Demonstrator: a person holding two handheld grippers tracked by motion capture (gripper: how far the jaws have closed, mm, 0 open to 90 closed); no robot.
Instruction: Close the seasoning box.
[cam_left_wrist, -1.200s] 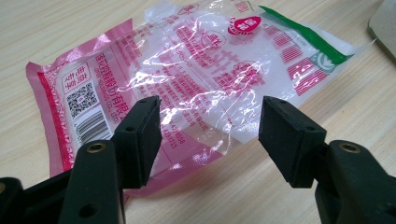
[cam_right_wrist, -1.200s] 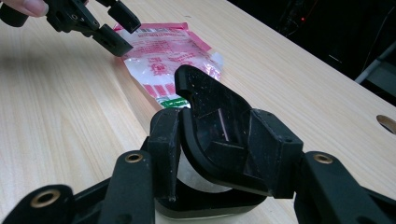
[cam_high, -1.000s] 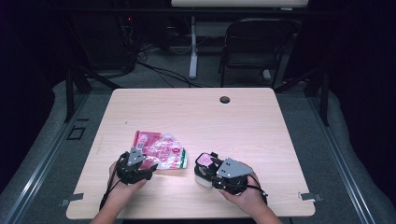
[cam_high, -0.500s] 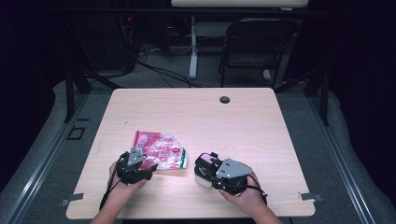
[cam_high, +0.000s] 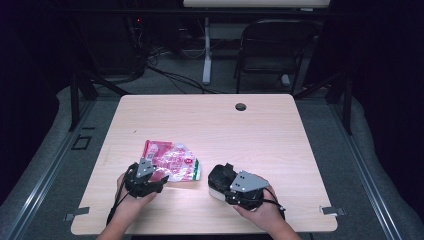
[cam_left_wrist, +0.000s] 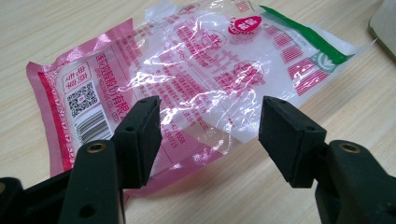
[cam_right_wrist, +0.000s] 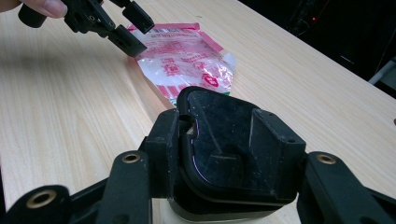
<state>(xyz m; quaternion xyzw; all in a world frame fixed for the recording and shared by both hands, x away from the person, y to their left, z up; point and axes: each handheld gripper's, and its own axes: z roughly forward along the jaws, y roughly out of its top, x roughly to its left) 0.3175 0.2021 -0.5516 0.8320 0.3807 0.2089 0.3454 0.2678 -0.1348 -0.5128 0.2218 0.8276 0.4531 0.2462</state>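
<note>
Pink plastic packet (cam_left_wrist: 187, 79): flat on bench (cam_high: 280, 135), near edge between spread left gripper (cam_left_wrist: 210, 130) jaws, unpinched | right gripper (cam_right_wrist: 219, 149): jaws clasping black box (cam_right_wrist: 229, 140) | step: pre-grasp | next: close on packet edge.

A pale wooden table (cam_high: 280, 145) has a round cable hole (cam_high: 241, 106) near its far edge. Behind it stand a dark chair (cam_high: 272, 50) and a white desk leg (cam_high: 206, 50), with cables (cam_high: 170, 75) trailing on the floor.
</note>
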